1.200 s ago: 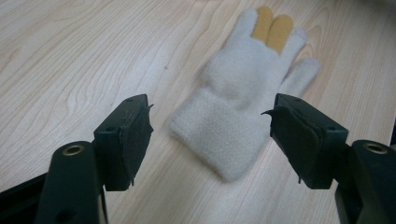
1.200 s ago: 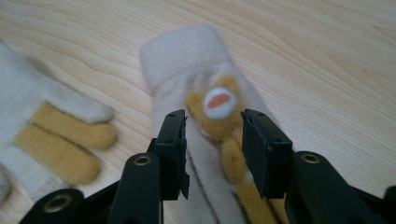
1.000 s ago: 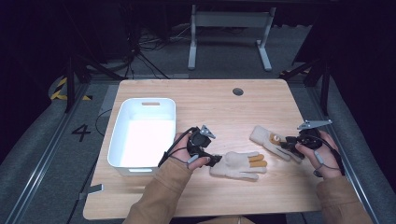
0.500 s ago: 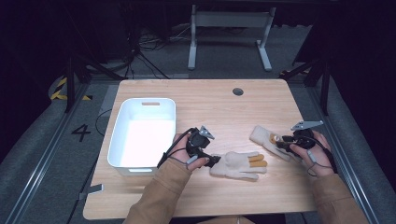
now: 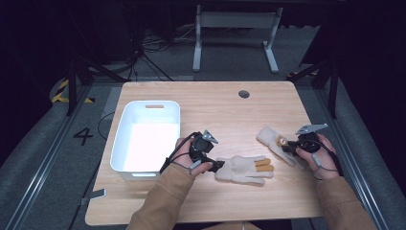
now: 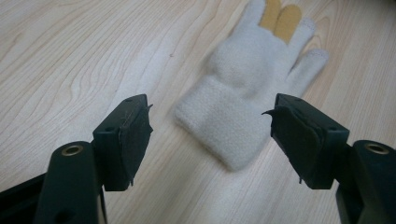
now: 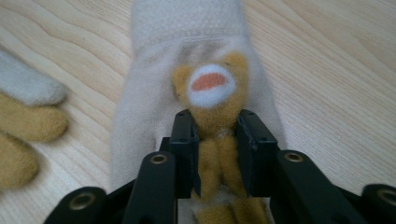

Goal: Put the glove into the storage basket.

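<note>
Right gripper (image 7: 217,123) first: its jaws have just been closing, and now they pinch the tan plush patch with the white-and-orange face on the right-hand glove (image 7: 196,70), pads pressed against both sides of the tan fabric. Over to the big picture, largest first: the light wooden table (image 5: 215,103) carries everything, with a small round dark cap (image 5: 243,94) set into it near the far edge. On the person's left sits the white plastic bin (image 5: 149,111), upright, with a slot handle in its far wall. Next down in size, two cream knitted gloves lie flat on the wood. The near glove (image 5: 243,169) rests in the middle of the table, close to the near edge, cuff toward the left hand, with two mustard-yellow fingers among its cream ones. That right-hand glove (image 5: 269,139) lies just beyond it, toward the person's right, angled, its far end free and its near end under the gripper. Left gripper (image 6: 212,126) now: jaws standing well apart, nothing between the pads, poised just short of the near glove's cuff (image 6: 219,126) without touching it.
</note>
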{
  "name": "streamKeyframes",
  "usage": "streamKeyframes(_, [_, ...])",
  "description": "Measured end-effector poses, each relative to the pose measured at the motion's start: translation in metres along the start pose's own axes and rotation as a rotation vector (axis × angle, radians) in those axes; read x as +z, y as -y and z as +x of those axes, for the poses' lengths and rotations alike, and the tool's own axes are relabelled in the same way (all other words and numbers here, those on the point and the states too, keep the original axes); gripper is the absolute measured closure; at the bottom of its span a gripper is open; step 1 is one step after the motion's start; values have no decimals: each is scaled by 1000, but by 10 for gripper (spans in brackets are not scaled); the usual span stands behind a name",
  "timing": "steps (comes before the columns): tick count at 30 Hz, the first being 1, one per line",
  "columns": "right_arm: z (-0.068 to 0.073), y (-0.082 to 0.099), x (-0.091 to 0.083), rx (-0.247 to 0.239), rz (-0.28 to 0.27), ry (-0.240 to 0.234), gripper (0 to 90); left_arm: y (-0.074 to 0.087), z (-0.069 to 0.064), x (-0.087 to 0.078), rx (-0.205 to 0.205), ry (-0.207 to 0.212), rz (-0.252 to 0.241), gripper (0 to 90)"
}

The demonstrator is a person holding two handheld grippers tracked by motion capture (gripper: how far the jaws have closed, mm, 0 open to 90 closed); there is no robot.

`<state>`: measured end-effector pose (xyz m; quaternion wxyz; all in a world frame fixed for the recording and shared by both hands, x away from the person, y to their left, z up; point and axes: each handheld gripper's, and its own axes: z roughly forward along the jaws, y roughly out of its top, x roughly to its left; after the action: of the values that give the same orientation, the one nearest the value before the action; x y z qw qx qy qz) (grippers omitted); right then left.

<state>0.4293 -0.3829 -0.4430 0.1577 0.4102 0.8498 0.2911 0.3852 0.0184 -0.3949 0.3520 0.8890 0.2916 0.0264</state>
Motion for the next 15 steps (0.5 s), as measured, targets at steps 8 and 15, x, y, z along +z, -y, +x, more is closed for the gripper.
streamKeyframes(8, [-1, 0, -5, 2, -7, -6, 765, 0, 1, 0, -3, 1, -2, 294])
streamKeyframes(15, [-2, -3, -16, -5, -46, -7, 766, 0, 0, 0, -3, 4, -2, 294])
